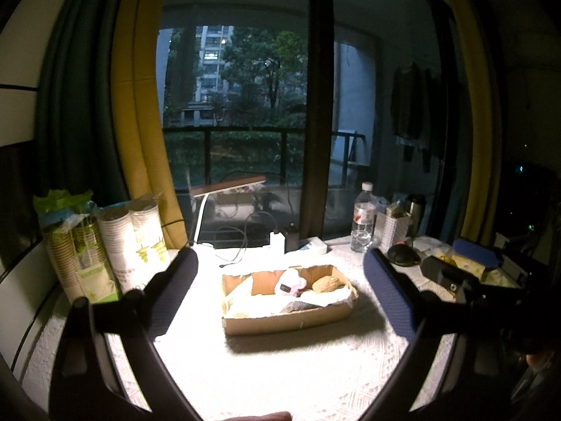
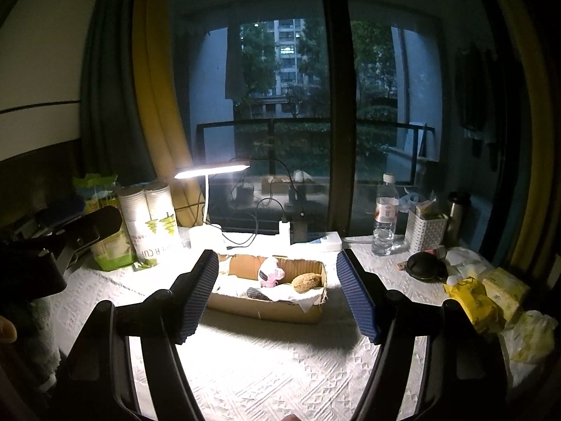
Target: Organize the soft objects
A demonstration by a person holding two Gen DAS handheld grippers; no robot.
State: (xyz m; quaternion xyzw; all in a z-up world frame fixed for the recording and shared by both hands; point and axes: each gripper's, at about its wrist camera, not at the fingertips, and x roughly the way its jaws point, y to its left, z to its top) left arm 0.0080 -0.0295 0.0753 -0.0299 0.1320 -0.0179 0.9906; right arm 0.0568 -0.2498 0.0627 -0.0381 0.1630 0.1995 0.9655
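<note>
A shallow cardboard box (image 1: 287, 322) sits mid-table on the white cloth; it also shows in the right wrist view (image 2: 270, 308). Inside lie a pink-and-white plush toy (image 1: 290, 281) (image 2: 270, 272), a round brown soft toy (image 1: 328, 284) (image 2: 308, 282), a dark patterned soft piece (image 1: 298, 306) (image 2: 255, 293) and white cloth (image 1: 245, 303). My left gripper (image 1: 280, 270) is open and empty, held above the table before the box. My right gripper (image 2: 277, 273) is open and empty, also before the box. Each gripper's body shows at the edge of the other's view.
A lit desk lamp (image 2: 210, 172), cables and a charger (image 2: 284, 231) stand behind the box. Paper cup stacks (image 1: 133, 242) are at the left. A water bottle (image 2: 385, 217), white basket (image 2: 424, 231), black pouch (image 2: 422, 268) and yellow packets (image 2: 473, 301) are at the right.
</note>
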